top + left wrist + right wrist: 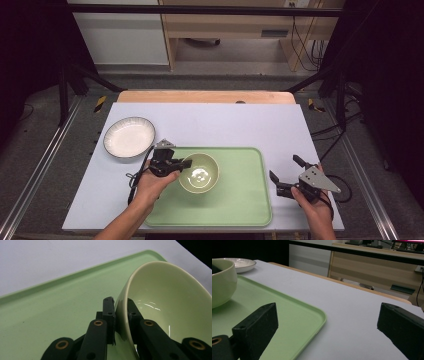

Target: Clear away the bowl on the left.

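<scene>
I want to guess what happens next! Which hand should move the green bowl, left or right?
Left, I'd say. The left gripper is already pinching the bowl by its rim, one jaw inside and one outside. The right gripper is open and holding nothing, off past the tray's right edge.

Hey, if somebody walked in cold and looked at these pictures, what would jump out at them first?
Probably the pale green bowl on the green tray, with the left gripper clamped on its rim, one jaw inside and one outside. Next, the right gripper held wide open at the tray's right edge, gripping nothing. The white plate sits alone on the table off the tray's far left corner.
</scene>
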A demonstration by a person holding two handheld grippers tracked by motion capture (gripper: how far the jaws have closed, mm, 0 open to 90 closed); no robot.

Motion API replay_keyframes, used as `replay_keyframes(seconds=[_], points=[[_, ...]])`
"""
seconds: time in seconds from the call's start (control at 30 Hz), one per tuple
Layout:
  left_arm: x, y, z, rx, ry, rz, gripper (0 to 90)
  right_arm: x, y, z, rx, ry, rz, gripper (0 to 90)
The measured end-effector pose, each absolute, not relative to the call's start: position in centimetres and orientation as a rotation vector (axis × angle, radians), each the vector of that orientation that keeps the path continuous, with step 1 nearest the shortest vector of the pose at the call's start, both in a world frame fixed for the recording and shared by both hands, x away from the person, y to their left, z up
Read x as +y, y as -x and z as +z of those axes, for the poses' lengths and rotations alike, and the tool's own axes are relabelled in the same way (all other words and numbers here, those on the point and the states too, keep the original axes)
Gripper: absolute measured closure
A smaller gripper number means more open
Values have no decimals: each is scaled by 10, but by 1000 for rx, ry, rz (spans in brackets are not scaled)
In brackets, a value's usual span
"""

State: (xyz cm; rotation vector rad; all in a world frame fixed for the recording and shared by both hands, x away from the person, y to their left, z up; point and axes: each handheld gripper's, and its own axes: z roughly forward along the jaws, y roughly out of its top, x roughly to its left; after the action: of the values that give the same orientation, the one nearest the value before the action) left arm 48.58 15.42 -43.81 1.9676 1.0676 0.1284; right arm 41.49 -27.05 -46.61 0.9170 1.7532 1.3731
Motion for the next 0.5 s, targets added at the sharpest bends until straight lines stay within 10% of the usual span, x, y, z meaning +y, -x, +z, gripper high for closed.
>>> replay_keyframes(seconds=[0.5], points=[[153, -484, -444, 1070, -1978, 103, 818, -270, -415, -466, 1758, -920, 1370, 36]])
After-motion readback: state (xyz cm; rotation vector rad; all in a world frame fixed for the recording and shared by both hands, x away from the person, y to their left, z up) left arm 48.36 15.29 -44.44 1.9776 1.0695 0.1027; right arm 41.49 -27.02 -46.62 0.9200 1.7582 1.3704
